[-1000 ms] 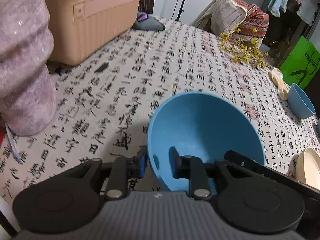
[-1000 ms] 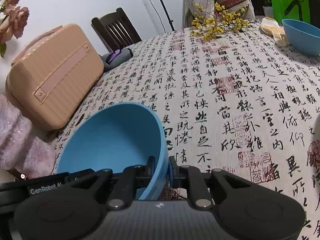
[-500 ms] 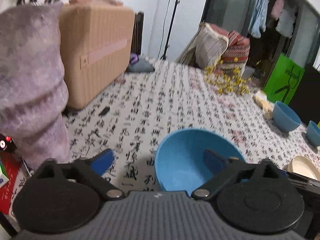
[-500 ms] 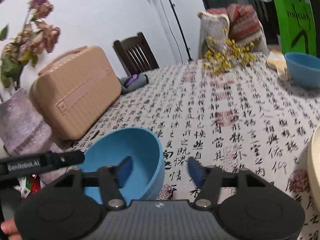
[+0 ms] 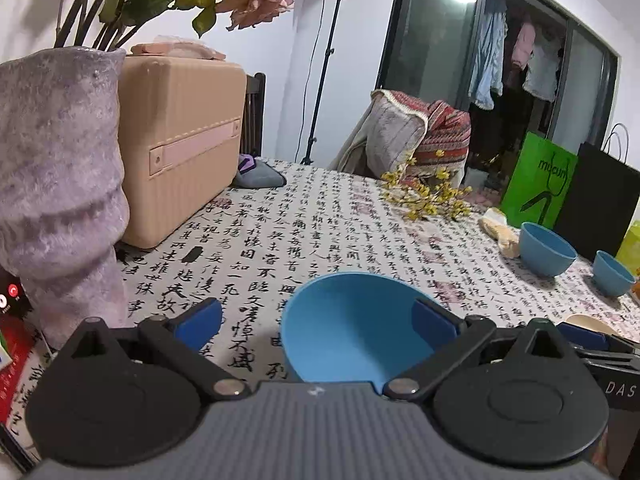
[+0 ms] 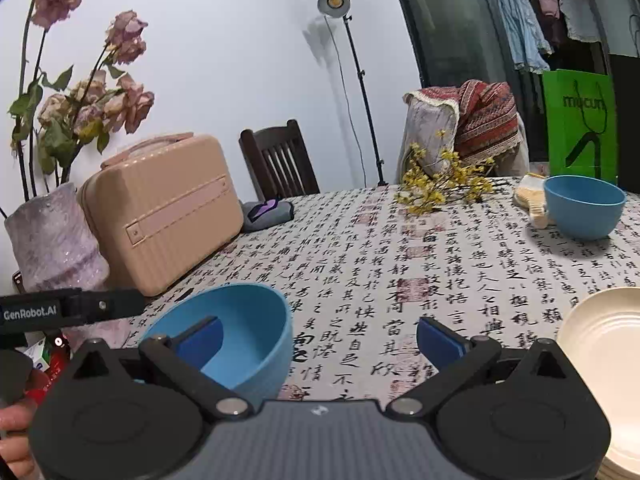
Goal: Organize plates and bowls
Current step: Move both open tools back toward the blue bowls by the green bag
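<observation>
We hold a gripper in each hand above a table covered in a calligraphy-print cloth [image 6: 400, 248]. The left gripper [image 5: 316, 316] is spread wide; the right gripper [image 6: 320, 334] has just been opening and grips nothing. A large blue bowl [image 5: 352, 324] sits upright at the table's near edge, released, just ahead of both. The remaining bowls, a medium blue bowl [image 6: 584, 206] and a small blue bowl [image 5: 612, 278], wait near the far right corner, and cream plates [image 6: 604, 360] at the near right edge, all closest to our right hand.
</observation>
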Demonstrator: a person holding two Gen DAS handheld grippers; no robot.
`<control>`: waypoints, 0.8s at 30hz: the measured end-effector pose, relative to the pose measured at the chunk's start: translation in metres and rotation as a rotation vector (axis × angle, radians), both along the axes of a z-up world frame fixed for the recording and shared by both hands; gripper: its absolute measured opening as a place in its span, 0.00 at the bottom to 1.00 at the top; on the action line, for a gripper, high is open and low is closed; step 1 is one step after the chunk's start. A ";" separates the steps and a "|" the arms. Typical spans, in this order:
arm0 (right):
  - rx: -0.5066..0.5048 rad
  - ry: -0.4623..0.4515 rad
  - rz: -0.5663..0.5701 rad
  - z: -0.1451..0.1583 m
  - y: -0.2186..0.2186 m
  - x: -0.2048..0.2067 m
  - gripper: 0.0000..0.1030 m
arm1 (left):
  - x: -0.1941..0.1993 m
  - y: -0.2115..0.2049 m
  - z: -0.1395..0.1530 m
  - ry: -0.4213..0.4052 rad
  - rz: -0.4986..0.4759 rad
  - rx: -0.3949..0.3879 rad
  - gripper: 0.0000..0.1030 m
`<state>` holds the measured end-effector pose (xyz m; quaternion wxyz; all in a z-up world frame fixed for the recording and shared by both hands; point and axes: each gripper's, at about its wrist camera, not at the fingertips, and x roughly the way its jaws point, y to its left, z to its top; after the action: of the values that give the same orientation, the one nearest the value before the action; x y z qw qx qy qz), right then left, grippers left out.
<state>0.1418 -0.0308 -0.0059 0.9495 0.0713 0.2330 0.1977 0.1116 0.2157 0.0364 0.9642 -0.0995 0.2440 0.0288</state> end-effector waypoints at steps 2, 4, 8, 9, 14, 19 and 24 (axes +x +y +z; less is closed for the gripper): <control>-0.017 -0.018 -0.001 0.000 -0.004 -0.005 1.00 | -0.006 -0.003 -0.003 -0.028 -0.012 -0.002 1.00; -0.027 -0.038 0.001 0.001 -0.008 -0.011 1.00 | -0.011 -0.006 -0.006 -0.047 -0.020 0.002 1.00; -0.046 -0.054 -0.020 0.001 -0.016 -0.017 1.00 | -0.019 -0.010 -0.010 -0.081 -0.021 0.016 1.00; -0.049 -0.055 -0.028 0.000 -0.018 -0.017 1.00 | -0.021 -0.010 -0.010 -0.090 -0.022 0.019 1.00; -0.072 -0.050 -0.066 -0.007 -0.030 -0.020 1.00 | -0.024 -0.012 -0.011 -0.124 -0.025 0.034 1.00; -0.078 -0.040 -0.099 -0.011 -0.042 -0.020 1.00 | -0.027 -0.014 -0.015 -0.141 -0.009 0.048 1.00; -0.084 -0.037 -0.117 -0.010 -0.046 -0.015 1.00 | -0.036 -0.018 -0.014 -0.189 -0.005 0.059 1.00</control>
<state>0.1265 -0.0767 -0.0164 0.9657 0.0412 0.2192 0.1330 0.0756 0.1976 0.0227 0.9855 -0.0727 0.1513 0.0239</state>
